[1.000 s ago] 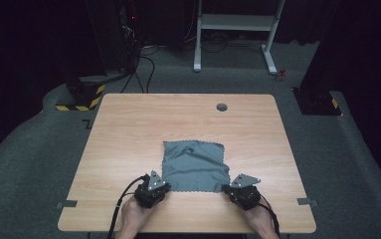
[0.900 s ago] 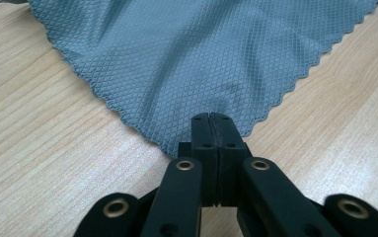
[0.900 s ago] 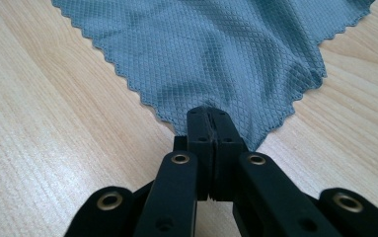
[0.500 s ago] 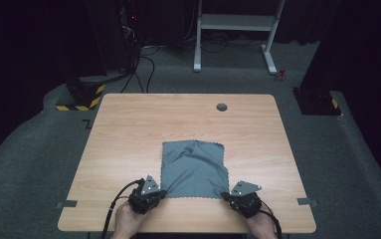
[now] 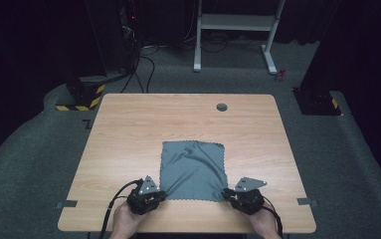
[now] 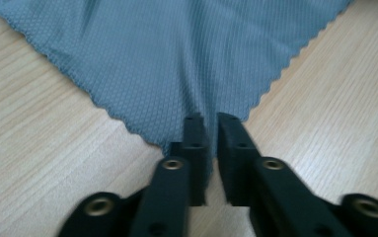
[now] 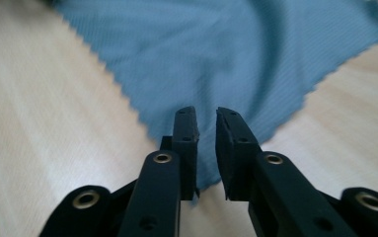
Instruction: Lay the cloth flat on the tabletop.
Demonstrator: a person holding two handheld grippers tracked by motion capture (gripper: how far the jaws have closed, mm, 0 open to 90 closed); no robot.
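Left gripper: jaws have just parted slightly at near-left cloth corner, probably not pinching.
Right gripper: jaws also just parted slightly, near-right corner between.
Grey cloth: flat on table.
Round hole: far, nothing blocking.

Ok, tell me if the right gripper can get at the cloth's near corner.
Probably yes: the right gripper has just been opening, with the cloth corner between its jaws and nothing in the way.
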